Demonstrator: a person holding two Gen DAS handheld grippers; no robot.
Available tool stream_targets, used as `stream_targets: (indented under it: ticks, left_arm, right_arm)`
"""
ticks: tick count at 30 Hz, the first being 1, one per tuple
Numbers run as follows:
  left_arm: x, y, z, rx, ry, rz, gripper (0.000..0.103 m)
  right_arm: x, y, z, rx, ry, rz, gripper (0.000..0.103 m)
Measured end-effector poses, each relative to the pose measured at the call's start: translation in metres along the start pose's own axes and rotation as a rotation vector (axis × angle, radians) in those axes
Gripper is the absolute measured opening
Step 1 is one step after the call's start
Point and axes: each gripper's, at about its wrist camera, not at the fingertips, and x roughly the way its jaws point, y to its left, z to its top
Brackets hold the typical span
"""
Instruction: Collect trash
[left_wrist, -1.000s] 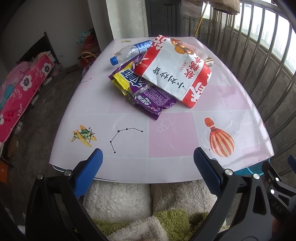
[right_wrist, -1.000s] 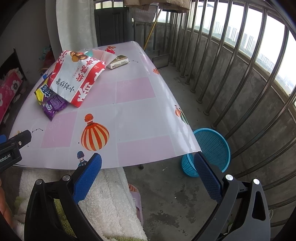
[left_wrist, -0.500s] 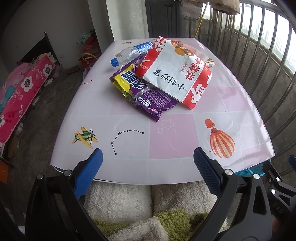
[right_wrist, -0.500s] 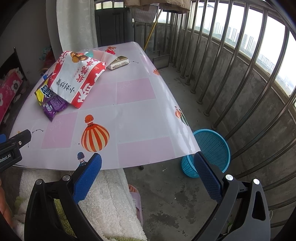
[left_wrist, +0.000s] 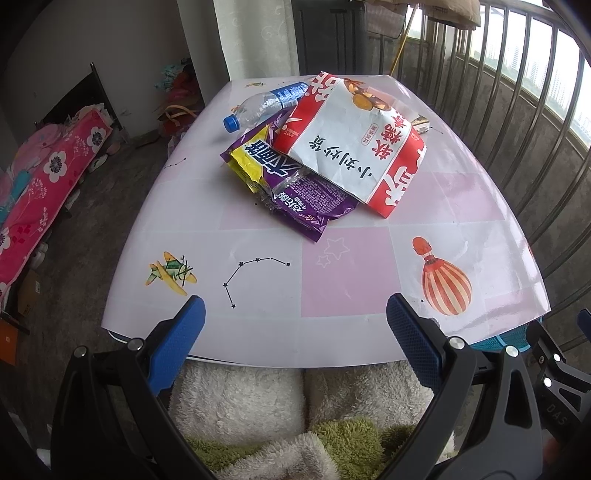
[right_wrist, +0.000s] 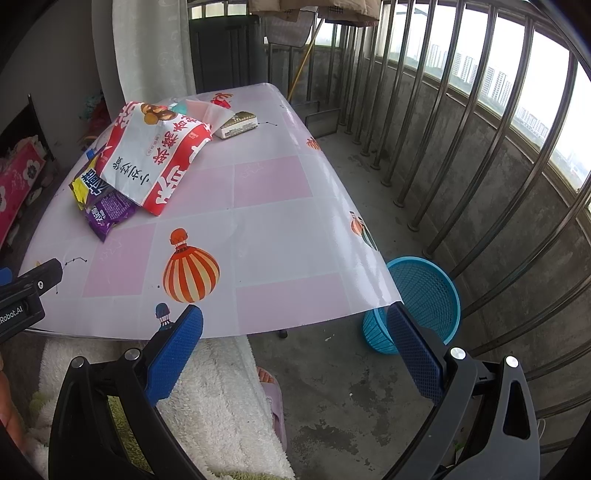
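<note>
A large red and white snack bag (left_wrist: 351, 147) (right_wrist: 155, 155) lies on the table (left_wrist: 258, 332) (right_wrist: 277, 206), overlapping a purple and yellow wrapper (left_wrist: 288, 184) (right_wrist: 103, 206). A clear plastic bottle with a blue cap (left_wrist: 262, 105) lies behind them. A small tan packet (right_wrist: 238, 124) (left_wrist: 421, 123) rests at the far side. A blue mesh waste basket (right_wrist: 424, 295) stands on the floor by the table's right corner. My left gripper (left_wrist: 293, 321) is open over the near table edge, well short of the trash. My right gripper (right_wrist: 295, 332) is open and empty, hovering past the near right corner.
Metal railing bars (right_wrist: 480, 147) close off the balcony on the right. A pink floral bedding roll (left_wrist: 40, 199) lies on the floor at left. Fluffy white and green fabric (left_wrist: 266, 406) sits just below the near table edge. A pink slipper (right_wrist: 273, 398) lies on the concrete floor.
Both grippers have eased slightly forward toward the table. Their jaws stay open and nothing on the table has moved.
</note>
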Motion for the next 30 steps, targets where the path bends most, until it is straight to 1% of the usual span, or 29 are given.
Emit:
stream_targets:
  ticks: [24,30]
  left_arm:
    - [0.0,0.002,0.0,0.001,-0.001,0.003,0.094]
    - [0.001,0.01,0.002,-0.008,0.002,-0.003,0.094]
  right_arm:
    - [-0.001,0.0,0.0,0.0,-0.001,0.0,0.097]
    - [-0.004,0.005,0.004,-0.003,-0.008,-0.009,0.097]
